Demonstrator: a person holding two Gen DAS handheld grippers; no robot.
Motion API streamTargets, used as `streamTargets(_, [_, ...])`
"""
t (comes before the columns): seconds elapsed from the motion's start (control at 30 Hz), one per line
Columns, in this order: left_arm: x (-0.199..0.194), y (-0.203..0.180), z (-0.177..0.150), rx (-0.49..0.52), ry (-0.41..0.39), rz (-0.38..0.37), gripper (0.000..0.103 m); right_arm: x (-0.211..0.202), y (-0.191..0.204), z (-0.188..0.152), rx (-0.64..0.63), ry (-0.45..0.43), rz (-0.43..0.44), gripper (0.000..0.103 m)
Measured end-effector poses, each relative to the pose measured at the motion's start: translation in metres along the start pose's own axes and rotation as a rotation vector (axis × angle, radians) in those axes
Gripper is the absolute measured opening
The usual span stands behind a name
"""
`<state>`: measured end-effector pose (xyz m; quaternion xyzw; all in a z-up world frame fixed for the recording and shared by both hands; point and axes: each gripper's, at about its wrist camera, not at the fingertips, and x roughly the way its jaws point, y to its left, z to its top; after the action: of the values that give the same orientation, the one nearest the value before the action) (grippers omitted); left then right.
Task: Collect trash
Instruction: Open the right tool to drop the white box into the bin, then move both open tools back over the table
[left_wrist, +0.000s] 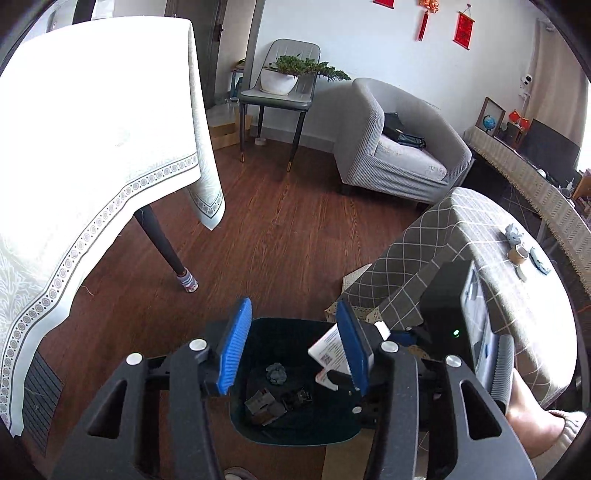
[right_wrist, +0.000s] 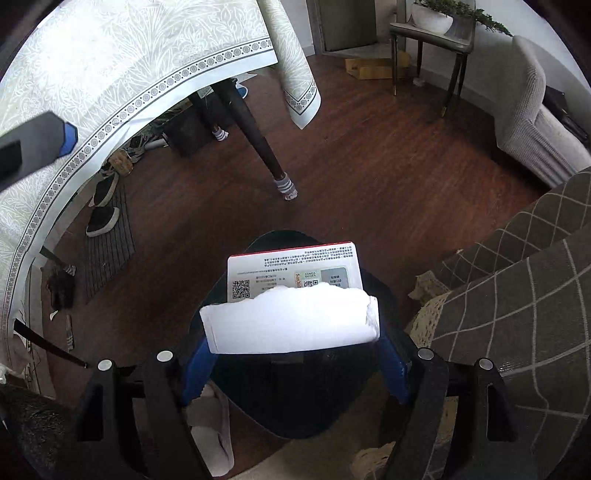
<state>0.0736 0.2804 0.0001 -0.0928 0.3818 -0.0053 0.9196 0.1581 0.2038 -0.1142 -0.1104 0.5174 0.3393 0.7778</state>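
A dark bin stands on the wood floor with a grey crumpled wad and dark scraps inside. My left gripper is open and empty above it. My right gripper is over the same bin, its blue fingers around a white torn package with printed text and QR codes. The package also shows in the left wrist view, beside the right gripper's body. More trash lies on the checked-cloth table.
A table with a white patterned cloth and a dark leg stands left. A grey armchair and a chair with a potted plant stand behind. Shoes lie under the white table.
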Motion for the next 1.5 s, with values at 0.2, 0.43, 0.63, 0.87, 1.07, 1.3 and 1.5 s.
streamTargets(0.2, [-0.017,-0.012,0.012,0.001,-0.054,-0.014,0.046,0.01,0.005,-0.008,-0.036,0.054,0.013,0.085])
streamTargets(0.43, [-0.024,-0.021,0.018,0.009,-0.083,-0.016,0.046,0.0,0.002,-0.012,-0.05,0.049,0.021,0.085])
streamTargets(0.63, [-0.021,-0.026,0.022,-0.002,-0.087,-0.018,0.046,-0.012,0.003,-0.015,-0.061,0.025,0.04,0.085])
streamTargets(0.87, [-0.031,-0.026,0.031,-0.004,-0.129,-0.013,0.048,-0.043,0.008,-0.014,-0.106,-0.055,0.067,0.078])
streamTargets(1.07, [-0.038,-0.039,0.037,-0.003,-0.161,-0.024,0.051,-0.083,0.007,-0.014,-0.139,-0.163,0.055,0.075])
streamTargets(1.3, [-0.033,-0.076,0.04,0.071,-0.177,-0.037,0.062,-0.125,-0.022,-0.018,-0.102,-0.248,0.032,0.072])
streamTargets(1.5, [-0.019,-0.111,0.041,0.117,-0.176,-0.058,0.069,-0.159,-0.059,-0.03,-0.046,-0.297,-0.023,0.072])
